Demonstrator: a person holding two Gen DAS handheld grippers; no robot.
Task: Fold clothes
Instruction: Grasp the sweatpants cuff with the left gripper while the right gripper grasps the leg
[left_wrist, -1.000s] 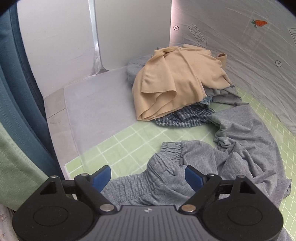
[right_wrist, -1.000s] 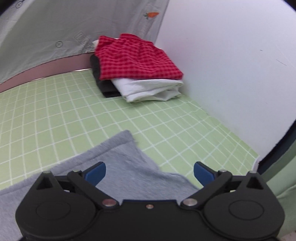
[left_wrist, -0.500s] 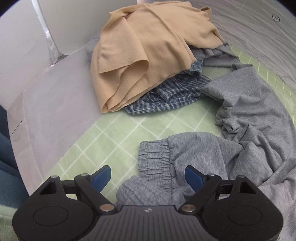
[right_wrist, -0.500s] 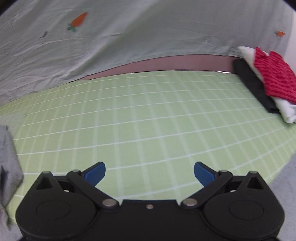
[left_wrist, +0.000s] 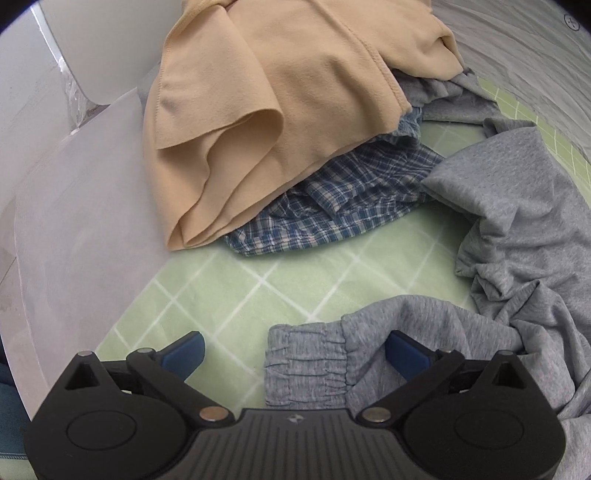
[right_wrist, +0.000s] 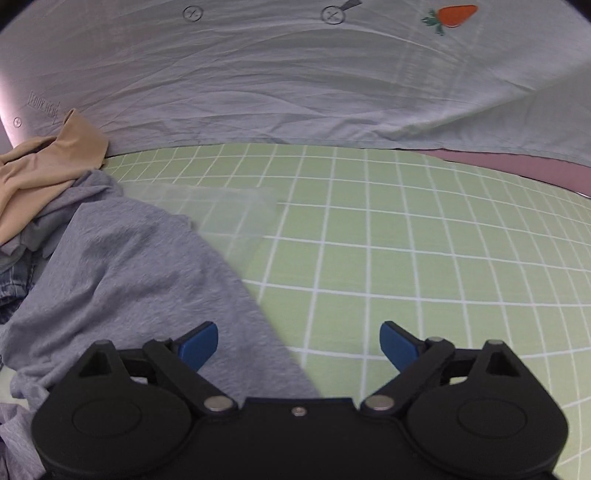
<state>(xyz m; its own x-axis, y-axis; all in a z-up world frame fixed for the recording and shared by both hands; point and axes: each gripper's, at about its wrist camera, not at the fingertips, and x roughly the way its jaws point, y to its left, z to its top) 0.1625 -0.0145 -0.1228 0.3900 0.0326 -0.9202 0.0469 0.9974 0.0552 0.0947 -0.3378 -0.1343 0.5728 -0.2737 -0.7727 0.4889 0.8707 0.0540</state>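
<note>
One grey garment (left_wrist: 517, 258), seemingly soft trousers with an elastic waistband (left_wrist: 306, 365), lies crumpled on the green checked mat (left_wrist: 258, 288), and everything else is best placed from it. The left gripper (left_wrist: 295, 354) hangs over that waistband with its jaws spread wide, just having opened further; the gathered band sits between the blue fingers (left_wrist: 184, 350) but nothing is pinched. The right gripper (right_wrist: 299, 343) is over the far edge of the same grey cloth, its jaws open and just having narrowed somewhat, gripping nothing, one finger above the fabric and the other above bare mat. The step in hand looks like picking up this piece to spread it flat; next, each gripper would need to lower and close on an edge, then pull apart to smooth the creases. Behind the grey garment a tan garment (left_wrist: 277, 110) rests on a blue plaid one (left_wrist: 332, 206). The mat appears to cover a worktop, with a pale sheet printed with a carrot (right_wrist: 450, 16) hanging beyond and a white wall (left_wrist: 92, 44) past the tan heap.
</note>
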